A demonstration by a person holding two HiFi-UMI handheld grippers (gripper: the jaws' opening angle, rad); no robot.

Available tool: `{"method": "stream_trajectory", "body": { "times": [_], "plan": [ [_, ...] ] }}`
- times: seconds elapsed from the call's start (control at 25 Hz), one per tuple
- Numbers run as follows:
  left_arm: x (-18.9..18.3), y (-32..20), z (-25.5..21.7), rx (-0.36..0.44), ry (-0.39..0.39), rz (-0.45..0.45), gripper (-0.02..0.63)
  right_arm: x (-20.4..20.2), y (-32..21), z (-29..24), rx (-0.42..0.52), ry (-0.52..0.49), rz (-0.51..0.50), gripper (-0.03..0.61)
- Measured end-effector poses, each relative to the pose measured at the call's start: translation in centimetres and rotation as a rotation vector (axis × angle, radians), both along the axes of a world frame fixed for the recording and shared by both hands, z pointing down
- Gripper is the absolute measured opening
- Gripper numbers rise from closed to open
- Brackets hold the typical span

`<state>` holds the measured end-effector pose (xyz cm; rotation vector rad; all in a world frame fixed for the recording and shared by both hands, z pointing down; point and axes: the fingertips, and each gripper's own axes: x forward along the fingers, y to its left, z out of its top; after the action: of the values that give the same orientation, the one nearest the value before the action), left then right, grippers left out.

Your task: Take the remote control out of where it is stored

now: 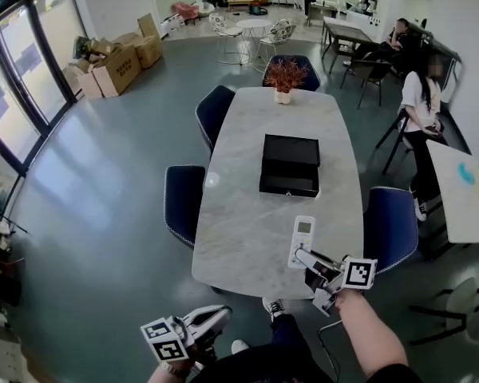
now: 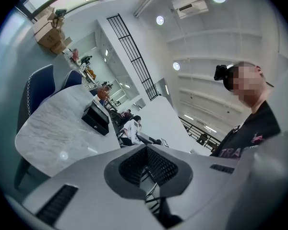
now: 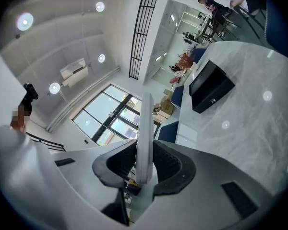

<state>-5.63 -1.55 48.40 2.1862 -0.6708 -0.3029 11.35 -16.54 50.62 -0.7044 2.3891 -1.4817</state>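
The white remote control with a small screen is pinched at its lower end by my right gripper, shut on it, over the near edge of the marble table. In the right gripper view the remote stands edge-on between the pads. The black storage box lies closed at the table's middle, well beyond the remote. It also shows in both gripper views as the box and the box. My left gripper hangs below the table's near left corner, shut and holding nothing, as does the left gripper.
A potted plant stands at the table's far end. Dark blue chairs line both long sides. A person stands to the right beside another table. Cardboard boxes are piled at the far left.
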Motion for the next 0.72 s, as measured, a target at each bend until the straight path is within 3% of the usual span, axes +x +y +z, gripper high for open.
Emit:
{"method": "stream_trajectory", "body": {
  "times": [0.44, 0.72],
  "plan": [
    [-0.3, 8.8, 0.5, 0.018, 0.004, 0.118, 0.006, -2.6, 14.9, -0.1, 0.000, -0.065, 0.044, 0.112],
    [0.8, 11.0, 1.5, 0.007, 0.012, 0.157, 0.005, -3.8, 21.7, -0.1, 0.010, -0.053, 0.020, 0.112]
  ]
}}
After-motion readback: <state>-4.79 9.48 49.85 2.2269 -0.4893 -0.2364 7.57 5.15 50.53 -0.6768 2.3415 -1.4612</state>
